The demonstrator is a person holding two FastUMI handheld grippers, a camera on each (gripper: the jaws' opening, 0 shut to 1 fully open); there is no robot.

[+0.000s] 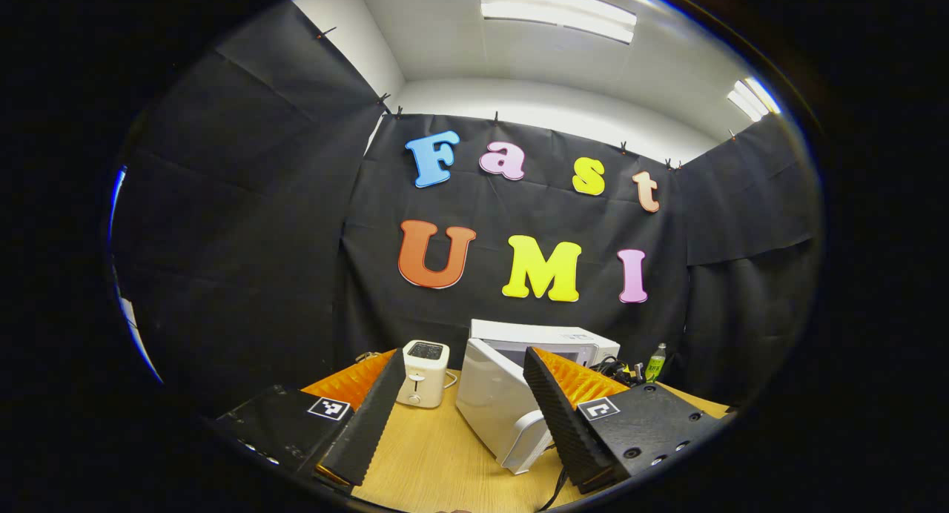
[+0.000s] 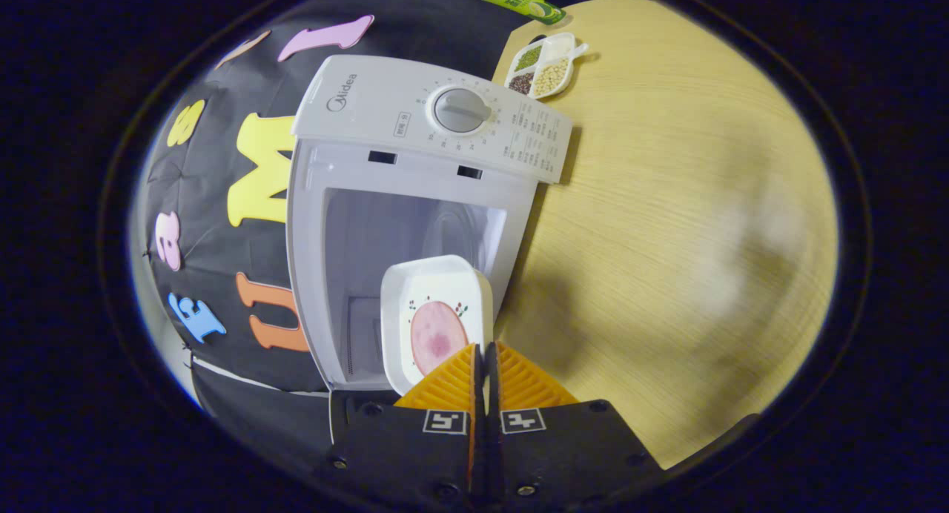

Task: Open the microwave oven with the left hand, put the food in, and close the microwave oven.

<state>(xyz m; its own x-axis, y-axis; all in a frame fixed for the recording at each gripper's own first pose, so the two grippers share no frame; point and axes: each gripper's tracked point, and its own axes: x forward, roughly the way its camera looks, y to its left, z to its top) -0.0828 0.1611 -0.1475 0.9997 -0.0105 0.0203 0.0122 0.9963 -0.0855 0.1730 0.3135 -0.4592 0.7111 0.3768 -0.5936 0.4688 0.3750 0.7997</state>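
While the microwave door (image 1: 498, 405) already stands swung open, the food has yet to go fully inside, so by my judgement the task sits near its middle. Going left to right in the left gripper view, a small toaster (image 1: 423, 374) stands on the bench (image 1: 434, 454), then the open door, then the microwave (image 1: 545, 340) behind it, with a green bottle (image 1: 655, 362) farther right. The left gripper (image 1: 460, 402) holds nothing, its fingers spread wide, near the door.

Seen in the right gripper view, the microwave cavity (image 2: 404, 231) gapes open and a white dish (image 2: 436, 316) with a slice of meat (image 2: 437, 336) is at its mouth. The right gripper (image 2: 483, 379) has its fingers pressed together on the dish's rim, pinching it. A divided snack tray (image 2: 543, 66) lies beyond on the bench.

What remains: setting the dish down inside, letting go, and closing the door.
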